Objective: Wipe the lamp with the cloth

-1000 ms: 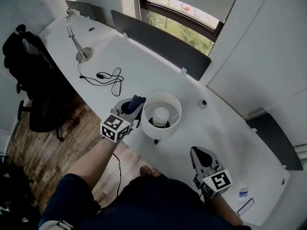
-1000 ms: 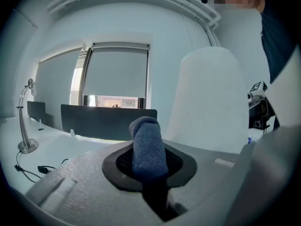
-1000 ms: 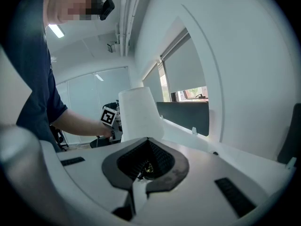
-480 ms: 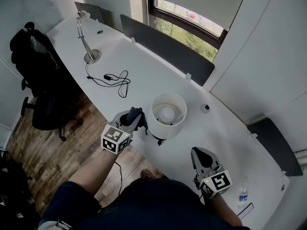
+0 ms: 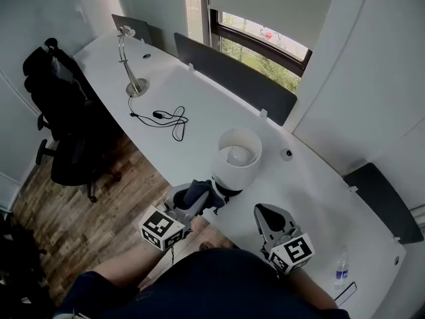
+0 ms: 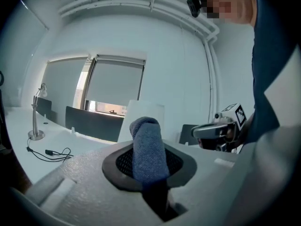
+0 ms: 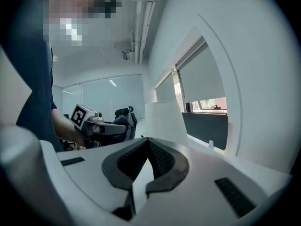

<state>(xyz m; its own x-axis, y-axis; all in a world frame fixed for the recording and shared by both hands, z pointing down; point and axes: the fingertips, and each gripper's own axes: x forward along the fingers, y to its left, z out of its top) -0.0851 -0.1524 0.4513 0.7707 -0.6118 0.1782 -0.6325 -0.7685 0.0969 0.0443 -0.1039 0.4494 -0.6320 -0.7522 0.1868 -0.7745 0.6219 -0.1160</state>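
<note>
The lamp has a white drum shade and stands near the front edge of the white desk. My left gripper is shut on a folded blue cloth, which is low beside the lamp's foot, left of the shade. In the left gripper view the cloth sticks up between the jaws, with the shade just behind it. My right gripper hangs right of the lamp, shut on nothing. Its pads meet at the tips, and the shade is ahead of it.
A silver desk lamp and a black cable lie at the desk's far left. A dark divider panel runs along the back. A black chair stands on the wooden floor to the left. A water bottle stands at the right end.
My left gripper with the cloth has come down from beside the shade to the lamp's foot near the desk edge. The right gripper has barely moved.
</note>
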